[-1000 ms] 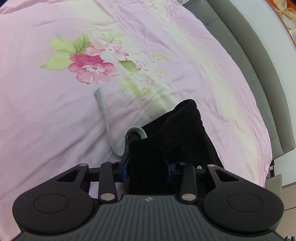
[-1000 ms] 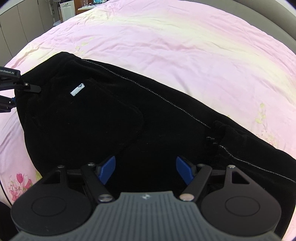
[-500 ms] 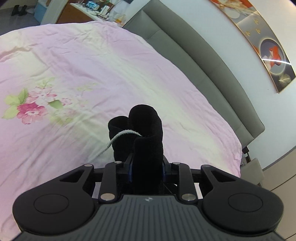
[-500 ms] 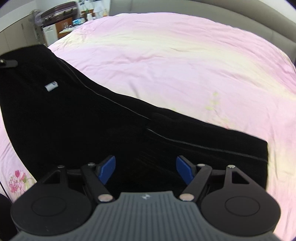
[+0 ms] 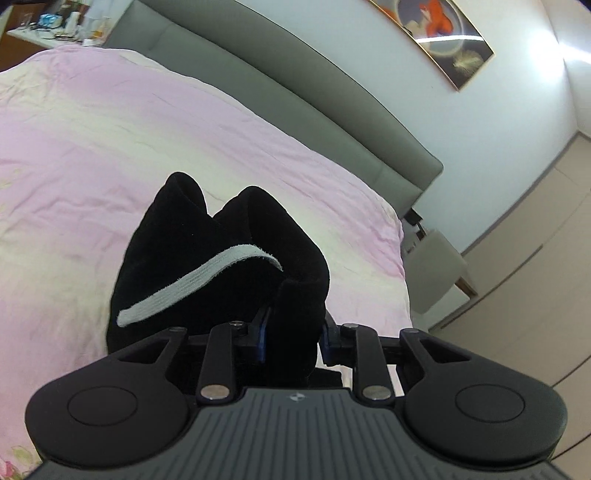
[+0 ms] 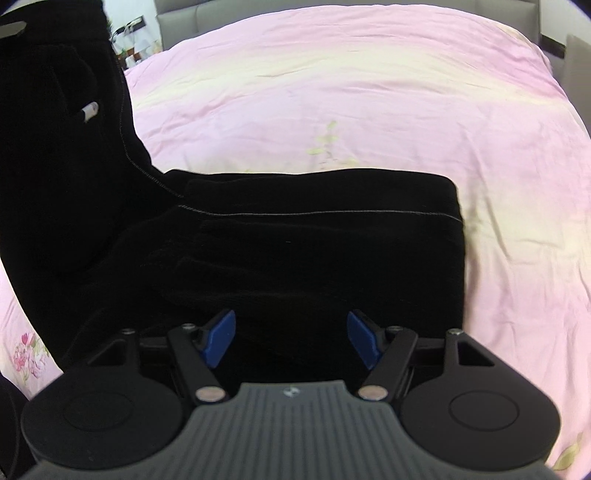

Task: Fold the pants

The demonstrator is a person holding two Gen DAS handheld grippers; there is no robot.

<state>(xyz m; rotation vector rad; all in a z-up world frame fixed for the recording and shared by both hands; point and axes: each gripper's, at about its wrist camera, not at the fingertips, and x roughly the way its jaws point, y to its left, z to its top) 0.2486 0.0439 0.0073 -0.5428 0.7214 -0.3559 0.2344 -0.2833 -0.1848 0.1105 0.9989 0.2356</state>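
The black pants lie on a pink bedspread. Their waist end is lifted high at the left of the right wrist view, and the leg part lies flat with its hem at the right. My left gripper is shut on a bunched fold of the pants' waist, held well above the bed. A grey drawstring lies across that fold. My right gripper is open, its blue pads apart just above the flat leg fabric, holding nothing.
A grey padded headboard runs along the far side of the bed. A bedside table stands at the bed's right corner, with wardrobe doors beyond. A cluttered desk is at the far left.
My left gripper has risen and tilted up with the waist in it, lifting that end off the bed. The right gripper has moved along the leg toward the hem, still open.
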